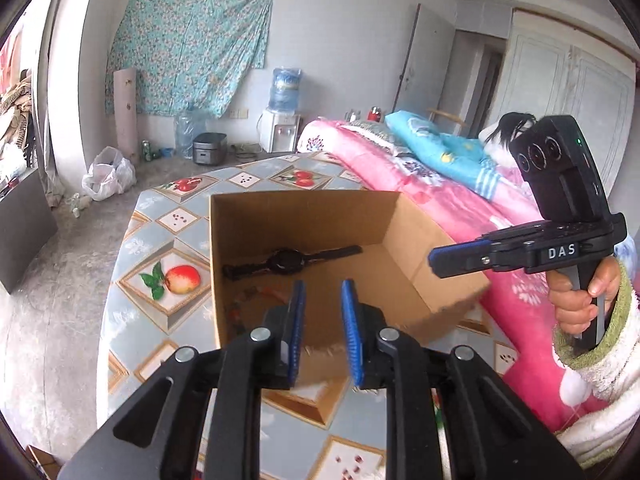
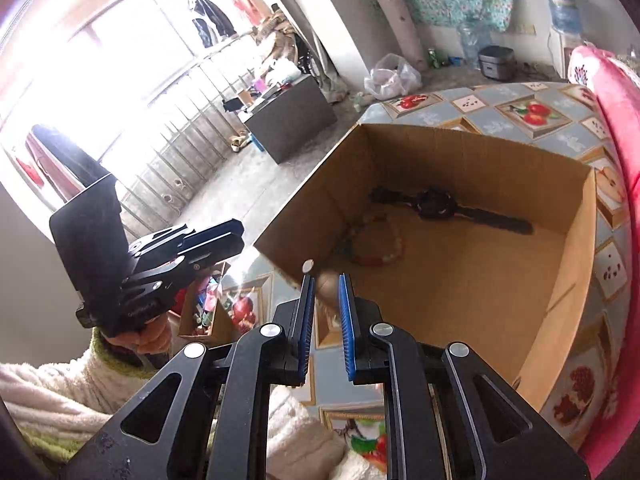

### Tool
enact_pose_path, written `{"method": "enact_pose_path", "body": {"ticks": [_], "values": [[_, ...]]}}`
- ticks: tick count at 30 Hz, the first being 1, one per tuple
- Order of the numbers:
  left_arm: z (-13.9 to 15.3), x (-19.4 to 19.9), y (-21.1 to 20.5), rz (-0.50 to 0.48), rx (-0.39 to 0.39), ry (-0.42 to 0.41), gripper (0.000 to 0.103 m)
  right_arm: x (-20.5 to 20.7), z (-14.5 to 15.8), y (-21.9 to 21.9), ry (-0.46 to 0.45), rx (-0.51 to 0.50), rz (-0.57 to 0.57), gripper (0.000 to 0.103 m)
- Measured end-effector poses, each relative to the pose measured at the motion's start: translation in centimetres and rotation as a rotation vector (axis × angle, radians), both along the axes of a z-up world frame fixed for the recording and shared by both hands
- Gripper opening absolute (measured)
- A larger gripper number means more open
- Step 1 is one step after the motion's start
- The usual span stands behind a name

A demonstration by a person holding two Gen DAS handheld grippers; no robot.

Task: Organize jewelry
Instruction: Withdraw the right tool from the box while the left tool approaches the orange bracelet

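An open cardboard box point(image 1: 304, 216) point(image 2: 480, 140) stands on the fruit-patterned table point(image 1: 160, 240). On its floor lie a black wristwatch point(image 1: 288, 260) point(image 2: 440, 204) and a beaded bracelet point(image 2: 376, 248) in red, white and green. My left gripper point(image 1: 323, 292) point(image 2: 236, 236) hovers at the box's near edge, its jaws narrowly open with nothing between them. My right gripper point(image 2: 326, 280) point(image 1: 460, 258) hangs over the other near corner, also narrowly open and empty. A small silvery disc point(image 2: 307, 266) shows at its left fingertip; I cannot tell what it is.
A smaller cardboard box point(image 2: 204, 312) with coloured items sits at the table's near left. A bed with a pink quilt point(image 1: 460, 208) runs along the table's right side. Beyond are a concrete floor, a water dispenser point(image 1: 282, 120) and a white bag point(image 1: 108, 174).
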State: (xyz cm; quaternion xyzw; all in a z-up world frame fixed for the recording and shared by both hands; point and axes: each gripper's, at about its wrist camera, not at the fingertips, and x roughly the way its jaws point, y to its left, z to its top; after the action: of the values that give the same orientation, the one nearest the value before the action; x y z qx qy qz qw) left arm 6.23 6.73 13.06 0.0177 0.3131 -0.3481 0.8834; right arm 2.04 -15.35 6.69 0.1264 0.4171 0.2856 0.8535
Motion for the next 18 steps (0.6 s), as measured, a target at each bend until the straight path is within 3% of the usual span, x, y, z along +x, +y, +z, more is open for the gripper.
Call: {"method": "enact_pose_path", "body": {"ticks": [3,7,11,16,18], "values": [[-1.4,-2.5,0.1,-0.008,0.012,-0.024,0.021,-2.4,-1.8,-0.8,0.012,0.038,-0.021,0.014],[-4.7,-4.3,-1.0,-0.028,0.009,0.051,0.023,-4.4,-5.7,-2.1,0.076,0.07,-0.106,0.014],[-8.4,-5.3,-3.5,-0.03,0.082,0.084,0.023,-5.7,-9.3,-2.3,0.09,-0.028,-0.229,0.014],[-11.5,-5.6,-5.8,-0.045,0.123,0.111,0.023,-6.4,-12.0,-1.8,0.108,-0.132,-0.286,0.014],[-12.0,-5.9,-6.4,-0.051,0.145,0.095,0.023,-6.7,-12.3,-1.3,0.089,-0.195,-0.289,0.023]]}}
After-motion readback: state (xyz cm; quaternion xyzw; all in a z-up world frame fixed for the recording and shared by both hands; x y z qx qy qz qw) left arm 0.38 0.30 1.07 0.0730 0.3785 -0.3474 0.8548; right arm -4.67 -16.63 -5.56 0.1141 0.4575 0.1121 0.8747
